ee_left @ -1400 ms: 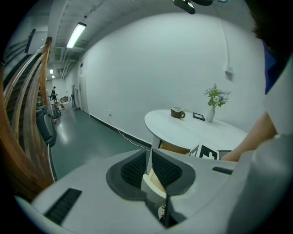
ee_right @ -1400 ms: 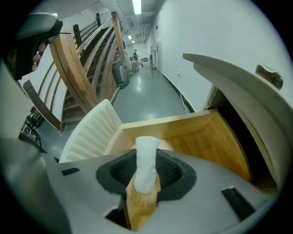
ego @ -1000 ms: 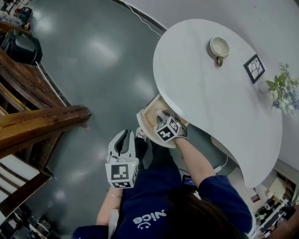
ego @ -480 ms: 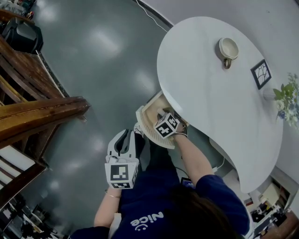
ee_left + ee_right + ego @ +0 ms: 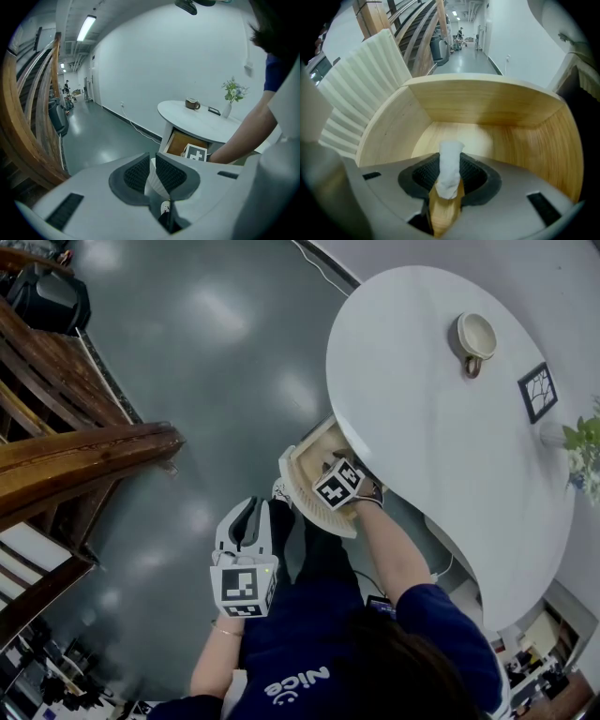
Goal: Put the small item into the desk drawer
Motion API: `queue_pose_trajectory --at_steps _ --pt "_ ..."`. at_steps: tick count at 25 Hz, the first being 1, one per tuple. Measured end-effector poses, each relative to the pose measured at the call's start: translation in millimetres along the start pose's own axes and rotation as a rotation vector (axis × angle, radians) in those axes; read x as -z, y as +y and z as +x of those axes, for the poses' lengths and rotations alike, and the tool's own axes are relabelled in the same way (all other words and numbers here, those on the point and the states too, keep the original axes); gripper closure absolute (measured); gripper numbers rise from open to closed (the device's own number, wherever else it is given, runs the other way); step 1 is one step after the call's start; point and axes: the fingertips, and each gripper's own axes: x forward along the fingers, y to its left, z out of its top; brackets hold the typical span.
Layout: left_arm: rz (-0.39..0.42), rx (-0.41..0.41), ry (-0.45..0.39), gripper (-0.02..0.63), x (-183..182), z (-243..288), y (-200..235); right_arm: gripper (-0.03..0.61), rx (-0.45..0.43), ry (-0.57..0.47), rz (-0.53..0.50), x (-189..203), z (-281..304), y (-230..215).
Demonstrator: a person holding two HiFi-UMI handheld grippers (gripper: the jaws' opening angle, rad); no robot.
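Right gripper (image 5: 450, 163) clamps the white item (image 5: 450, 174) inside the drawer (image 5: 487, 105); go low, then release. Left gripper (image 5: 151, 169) is slightly open and empty.

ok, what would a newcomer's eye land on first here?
First, the right tongs pinching a small white item inside the open wooden drawer, which sticks out from under the white table. Then the left tongs, held aside over the grey floor.
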Motion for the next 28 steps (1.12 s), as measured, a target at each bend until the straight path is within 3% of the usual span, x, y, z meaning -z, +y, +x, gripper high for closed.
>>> queue_pose_trajectory --at_steps 9,17,28 --pt "-0.018 -0.038 0.009 0.571 10 -3 16 0.442 -0.010 0.038 -0.009 1 12 1" --pt "-0.021 -0.034 0.018 0.571 18 -8 20 0.374 -0.029 0.071 0.038 3 10 4" --pt "-0.029 0.004 0.006 0.571 24 -15 21 0.330 0.003 0.026 0.031 3 -27 26"
